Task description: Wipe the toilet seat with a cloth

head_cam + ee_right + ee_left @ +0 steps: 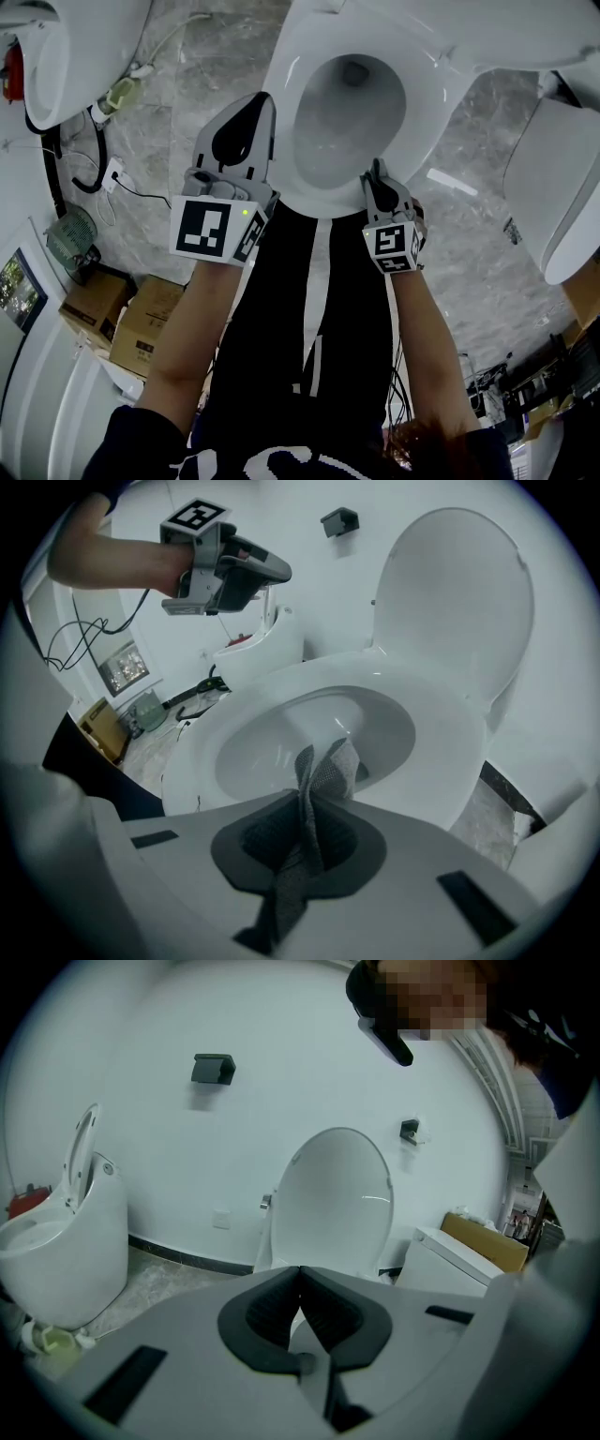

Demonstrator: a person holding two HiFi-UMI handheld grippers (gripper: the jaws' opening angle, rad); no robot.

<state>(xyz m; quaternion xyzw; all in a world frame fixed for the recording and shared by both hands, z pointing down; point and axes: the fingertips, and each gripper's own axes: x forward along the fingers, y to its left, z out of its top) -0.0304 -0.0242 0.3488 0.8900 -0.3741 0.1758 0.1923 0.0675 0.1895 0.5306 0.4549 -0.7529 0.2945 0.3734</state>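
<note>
Now the right gripper (312, 803) is clamped tight on the grey cloth (330, 764), its free end seemingly brushing the toilet seat's (445, 761) front edge, while the left gripper (300, 1281), jaws together and empty, hovers to the seat's left.

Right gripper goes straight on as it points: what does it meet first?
Probably the front rim of the toilet seat: the right gripper, shut on the cloth, points low across it toward the bowl. Depth is unclear.

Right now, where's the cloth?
The cloth is pinched between the fingers of the right gripper; in the right gripper view its free end pokes up over the near rim of the toilet seat.
</note>
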